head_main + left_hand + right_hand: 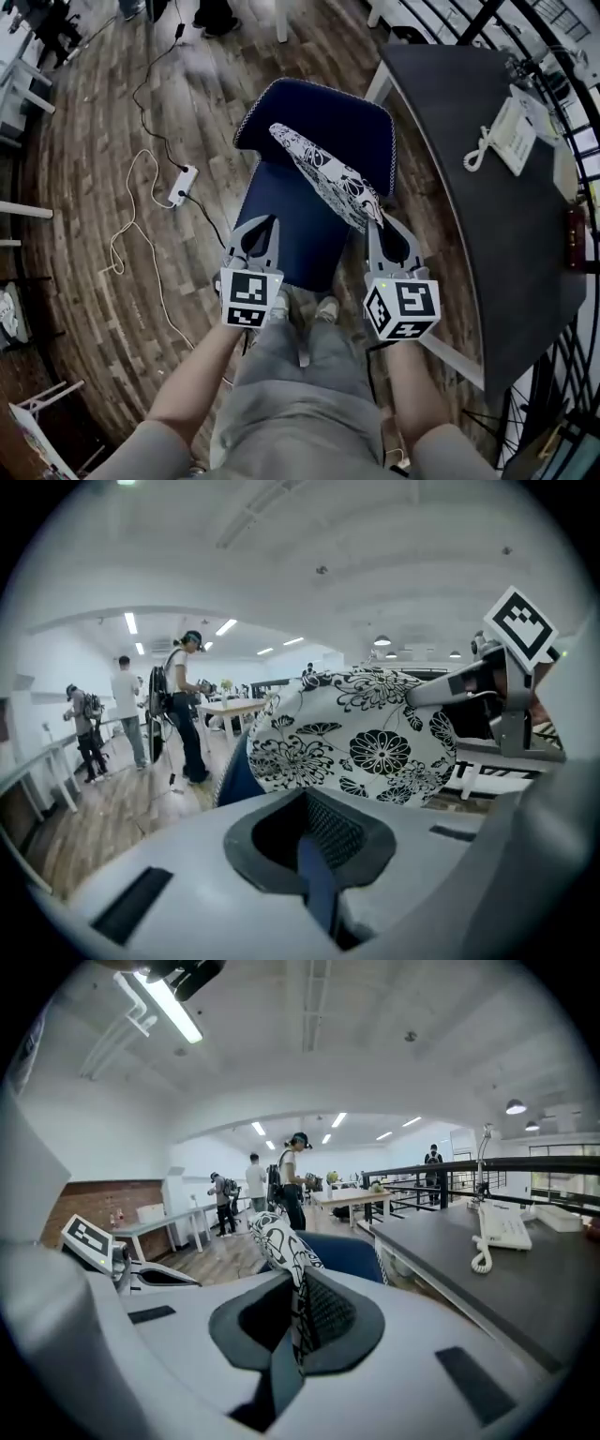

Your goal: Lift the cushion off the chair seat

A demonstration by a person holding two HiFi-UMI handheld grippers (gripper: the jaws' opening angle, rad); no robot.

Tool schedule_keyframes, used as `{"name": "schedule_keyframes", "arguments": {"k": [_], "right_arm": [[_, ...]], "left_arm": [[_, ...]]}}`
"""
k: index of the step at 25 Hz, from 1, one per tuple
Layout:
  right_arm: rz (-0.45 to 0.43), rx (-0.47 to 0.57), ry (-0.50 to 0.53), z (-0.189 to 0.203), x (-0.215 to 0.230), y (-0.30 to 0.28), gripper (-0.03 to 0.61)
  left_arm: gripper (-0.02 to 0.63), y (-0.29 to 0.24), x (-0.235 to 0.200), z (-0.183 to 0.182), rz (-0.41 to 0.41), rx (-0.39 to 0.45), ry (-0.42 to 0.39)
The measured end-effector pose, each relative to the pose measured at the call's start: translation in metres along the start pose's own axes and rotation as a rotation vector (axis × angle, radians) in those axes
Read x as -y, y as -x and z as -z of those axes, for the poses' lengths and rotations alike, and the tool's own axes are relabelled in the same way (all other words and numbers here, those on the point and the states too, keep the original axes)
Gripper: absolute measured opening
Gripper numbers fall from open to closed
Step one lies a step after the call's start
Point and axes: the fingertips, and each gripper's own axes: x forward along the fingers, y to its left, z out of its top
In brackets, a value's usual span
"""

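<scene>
The cushion (328,173), white with black flowers, hangs tilted above the blue chair (291,239), clear of the seat. My right gripper (376,223) is shut on the cushion's near corner; its own view shows the patterned fabric (277,1241) pinched in the right gripper (295,1321). My left gripper (271,223) hovers over the seat's left side, jaws together, apart from the cushion. In its own view the left gripper (314,855) shows only a blue strip in the slot. The cushion (366,742) faces it, held by the right gripper (441,691).
A dark desk (497,234) with a white telephone (506,136) stands close on the right. A power strip (183,185) and cables lie on the wood floor to the left. Several people (187,710) stand at tables farther off. My legs are just below the chair.
</scene>
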Motion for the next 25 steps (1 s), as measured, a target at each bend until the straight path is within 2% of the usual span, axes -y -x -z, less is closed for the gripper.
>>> {"name": "schedule_keyframes", "arguments": {"k": [5, 12, 17, 22, 25], "right_arm": [[-0.042, 0.101, -0.009, -0.089, -0.019, 0.049, 0.012], [-0.091, 0.252, 0.073, -0.198, -0.058, 0.111, 0.012], [-0.117, 0.346, 0.091, -0.253, -0.085, 0.145, 0.012], [-0.142, 0.447, 0.127, -0.296, -0.104, 0.179, 0.012], [-0.130, 0.488, 0.164, -0.310, -0.108, 0.196, 0.014]], "left_arm": [[0.005, 0.063, -0.007, -0.086, -0.043, 0.103, -0.035], [0.005, 0.144, -0.015, -0.178, -0.067, 0.229, -0.031], [0.005, 0.208, -0.017, -0.228, -0.072, 0.321, -0.072], [0.005, 0.266, -0.014, -0.276, -0.097, 0.502, -0.119], [0.005, 0.281, -0.003, -0.289, -0.076, 0.534, -0.110]]}}
